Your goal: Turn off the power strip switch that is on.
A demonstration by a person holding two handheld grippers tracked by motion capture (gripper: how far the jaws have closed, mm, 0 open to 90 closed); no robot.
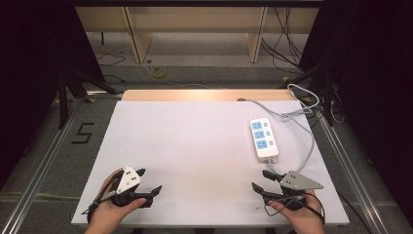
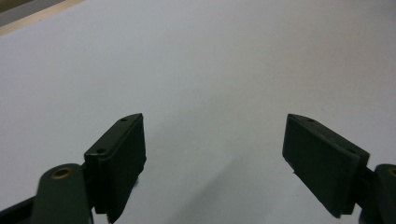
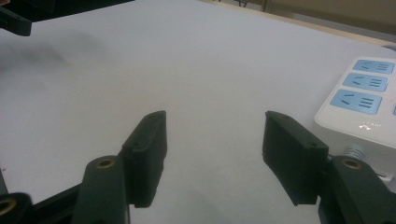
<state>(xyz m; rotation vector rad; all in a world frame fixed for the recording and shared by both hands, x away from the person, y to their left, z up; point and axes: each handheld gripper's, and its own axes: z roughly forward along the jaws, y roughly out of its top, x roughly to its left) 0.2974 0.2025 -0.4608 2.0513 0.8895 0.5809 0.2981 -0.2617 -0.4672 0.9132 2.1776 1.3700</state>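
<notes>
A white power strip (image 1: 264,138) with blue sockets lies at the right of the white table sheet (image 1: 195,146), its grey cable (image 1: 297,112) looping off the far right corner. My right gripper (image 1: 260,179) rests near the front edge just below the strip, jaws open with nothing between them; the strip (image 3: 364,102) sits just right of its right jaw. My left gripper (image 1: 148,180) rests at the front left, jaws wide open over bare sheet (image 2: 210,70).
A strip of wooden tabletop (image 1: 195,95) shows beyond the sheet's far edge. Metal rails (image 1: 44,161) flank the table on both sides. Cables lie on the floor (image 1: 160,73) behind the table, near wooden furniture legs.
</notes>
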